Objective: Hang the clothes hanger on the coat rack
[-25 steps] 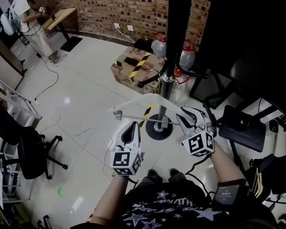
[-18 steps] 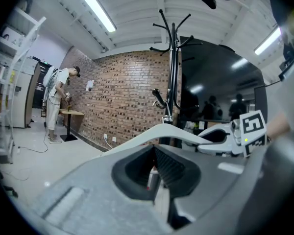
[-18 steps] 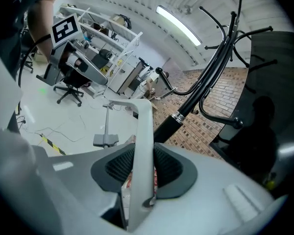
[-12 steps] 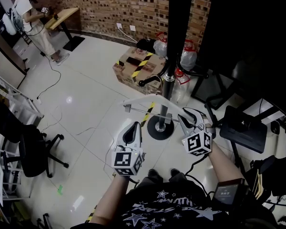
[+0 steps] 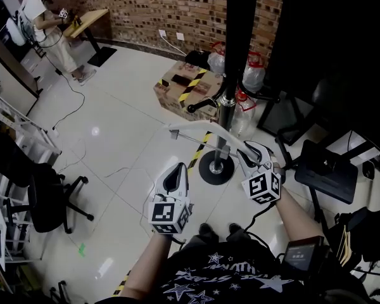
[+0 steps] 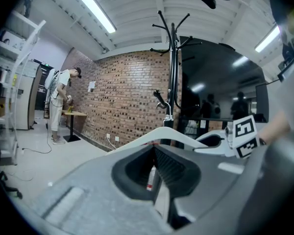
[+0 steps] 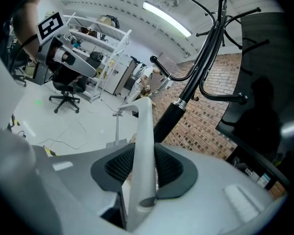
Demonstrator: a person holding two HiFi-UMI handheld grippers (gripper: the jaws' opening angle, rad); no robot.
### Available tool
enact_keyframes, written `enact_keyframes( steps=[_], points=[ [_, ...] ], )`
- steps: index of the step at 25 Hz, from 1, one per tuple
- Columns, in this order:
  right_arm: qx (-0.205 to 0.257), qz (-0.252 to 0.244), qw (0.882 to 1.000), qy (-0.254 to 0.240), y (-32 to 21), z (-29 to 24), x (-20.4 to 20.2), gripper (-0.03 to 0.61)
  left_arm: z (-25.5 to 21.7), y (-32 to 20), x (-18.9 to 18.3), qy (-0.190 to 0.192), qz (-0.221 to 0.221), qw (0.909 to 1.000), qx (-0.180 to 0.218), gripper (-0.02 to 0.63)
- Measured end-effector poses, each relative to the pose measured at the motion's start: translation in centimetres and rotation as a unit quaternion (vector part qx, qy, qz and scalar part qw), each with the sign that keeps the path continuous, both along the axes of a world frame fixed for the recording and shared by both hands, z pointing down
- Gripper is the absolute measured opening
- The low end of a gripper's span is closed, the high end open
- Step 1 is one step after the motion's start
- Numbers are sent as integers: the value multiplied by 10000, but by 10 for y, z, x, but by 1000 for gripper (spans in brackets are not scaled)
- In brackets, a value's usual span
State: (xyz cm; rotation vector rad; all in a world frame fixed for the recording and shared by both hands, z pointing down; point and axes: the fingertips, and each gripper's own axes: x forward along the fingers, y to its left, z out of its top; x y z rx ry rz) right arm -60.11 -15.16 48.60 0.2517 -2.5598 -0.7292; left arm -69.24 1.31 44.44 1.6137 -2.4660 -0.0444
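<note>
White plastic hanger (image 7: 143, 141) sits pinched by one arm in the right gripper (image 7: 144, 168), short of the coat rack (image 7: 169, 120); left gripper (image 6: 154, 173) narrowly parted, empty. Gripped off-centre, it could swivel and miss the rack.

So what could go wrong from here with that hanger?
1. The right gripper pinches the white hanger near one end only, so the long free end could twist or slip in the grip.
2. The hanger looks close to the coat rack's pole; a bump there might knock it loose.
3. If it drops, it could land on the bottles and the cardboard box by the rack's foot.
</note>
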Motion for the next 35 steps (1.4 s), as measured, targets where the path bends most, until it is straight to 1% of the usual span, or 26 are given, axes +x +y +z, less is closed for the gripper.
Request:
enact_keyframes(
  steps=[5, 8, 15, 19, 21, 23, 27, 31, 33, 35],
  points=[
    [-341, 243, 9991, -54, -6, 1, -3, 121, 1, 3, -1, 6, -44, 10000, -13, 4],
    [-498, 263, 9984, -110, -9, 0, -4, 120, 1, 3, 1, -5, -60, 10000, -27, 5],
    [-580, 213, 9980, -128, -7, -6, -5, 121, -3, 4, 4, -7, -77, 10000, 0, 5],
    [-592, 154, 9977, -305, -5, -19, -5, 121, -7, 3, 4, -56, -103, 9999, 28, 5],
    [-588, 111, 9969, -509, -2, -35, -4, 121, -14, 2, 6, -41, -95, 9999, 72, 5],
    [-552, 33, 9950, -831, 1, -58, -2, 121, -26, -1, 7, 13, -81, 9998, 159, 5],
    [-487, -231, 9852, -1628, 13, -109, 0, 120, -52, -2, 3, -92, -216, 9990, 385, 4],
    [-243, -404, 9745, -2193, 26, -156, 5, 80, -85, -5, 8, -203, -296, 9975, 611, 4],
    [-207, -485, 9672, -2483, 32, -173, 6, 20, -103, -8, 14, -243, -275, 9966, 737, 3],
    [-242, -649, 9610, -2677, 41, -186, 6, 12, -120, -10, 21, -302, -242, 9956, 859, 5]
  ],
)
